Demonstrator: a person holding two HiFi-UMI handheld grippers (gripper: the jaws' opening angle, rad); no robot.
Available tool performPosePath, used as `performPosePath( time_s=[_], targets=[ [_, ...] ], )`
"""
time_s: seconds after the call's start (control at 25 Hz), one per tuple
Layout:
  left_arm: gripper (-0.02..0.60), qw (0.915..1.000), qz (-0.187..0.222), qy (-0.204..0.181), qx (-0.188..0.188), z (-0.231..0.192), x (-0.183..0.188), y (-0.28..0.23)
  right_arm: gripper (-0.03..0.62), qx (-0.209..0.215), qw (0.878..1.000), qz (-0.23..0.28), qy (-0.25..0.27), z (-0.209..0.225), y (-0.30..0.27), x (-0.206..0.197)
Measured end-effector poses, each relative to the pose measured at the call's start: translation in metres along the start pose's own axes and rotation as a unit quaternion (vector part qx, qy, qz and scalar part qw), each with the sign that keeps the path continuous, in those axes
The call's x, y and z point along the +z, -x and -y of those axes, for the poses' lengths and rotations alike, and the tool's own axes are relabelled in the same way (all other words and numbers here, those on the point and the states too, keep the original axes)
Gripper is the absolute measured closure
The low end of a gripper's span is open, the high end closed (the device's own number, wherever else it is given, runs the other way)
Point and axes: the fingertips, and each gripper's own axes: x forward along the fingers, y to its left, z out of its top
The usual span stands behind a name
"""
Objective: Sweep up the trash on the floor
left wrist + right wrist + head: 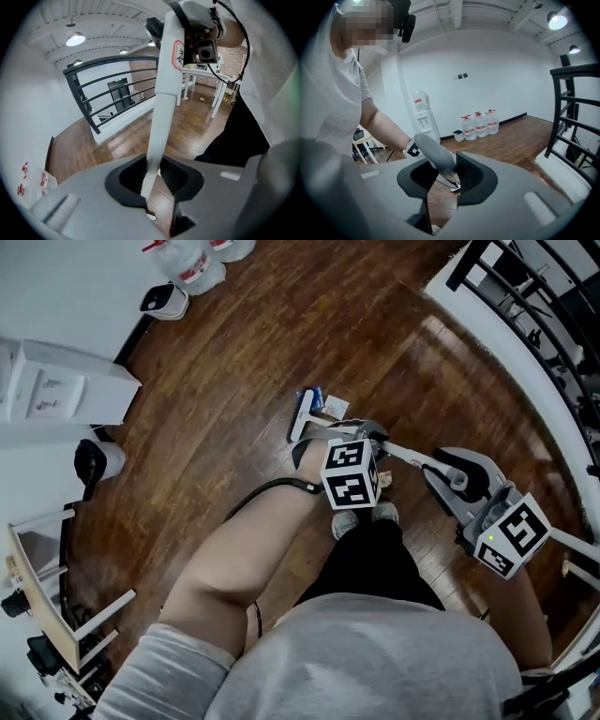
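Note:
A broom with a white handle point(164, 93) and a narrow head point(302, 418) rests on the dark wooden floor point(234, 362) ahead of my feet. Blue and white scraps of trash point(323, 403) lie against the head's far side. My left gripper point(370, 434) point(157, 176) is shut on the white handle low down. The handle runs up to its grey grip point(466, 471) point(434, 151), and my right gripper point(461, 495) point(447, 176) is shut on that grip. In the left gripper view the handle rises to the right gripper at the top.
Water bottles point(192, 263) point(480, 125) stand by the far wall beside a white water dispenser point(56, 390) point(423, 117). A black railing point(544, 296) point(108, 93) curves along the right side. A wooden shelf point(42, 615) is at the lower left, a white table point(206, 79) behind me.

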Motion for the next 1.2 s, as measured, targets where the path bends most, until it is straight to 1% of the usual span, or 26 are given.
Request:
performPosePath(
  time_s=[0.24,0.36,0.48,0.72,0.92,1.04,1.2],
  targets=[
    [0.495,0.9972,0.042,-0.042,-0.047,0.044,0.071,-0.02,0.488,-0.059,0.998,-0.011,-0.012,-0.003,0.074,-0.01],
    [0.494,0.9948,0.059,-0.045,-0.07,0.068,0.094,-0.025,0.488,-0.085,0.996,-0.016,-0.027,-0.011,0.101,-0.017],
    [0.492,0.9917,0.072,-0.054,-0.092,0.094,0.111,-0.032,0.488,-0.102,0.994,-0.021,-0.041,-0.018,0.127,-0.03],
    [0.492,0.9859,0.099,-0.058,-0.122,0.128,0.159,-0.047,0.49,-0.137,0.989,-0.031,-0.054,-0.018,0.179,-0.043],
    [0.492,0.983,0.11,-0.076,-0.126,0.135,0.182,-0.056,0.489,-0.154,0.987,-0.029,-0.043,-0.016,0.201,-0.045],
    [0.492,0.9841,0.103,-0.077,-0.123,0.146,0.181,-0.054,0.488,-0.147,0.988,-0.028,-0.04,-0.025,0.204,-0.049],
    [0.494,0.9859,0.104,-0.083,-0.102,0.14,0.176,-0.042,0.488,-0.134,0.991,-0.022,-0.013,-0.035,0.194,-0.037]
  ],
)
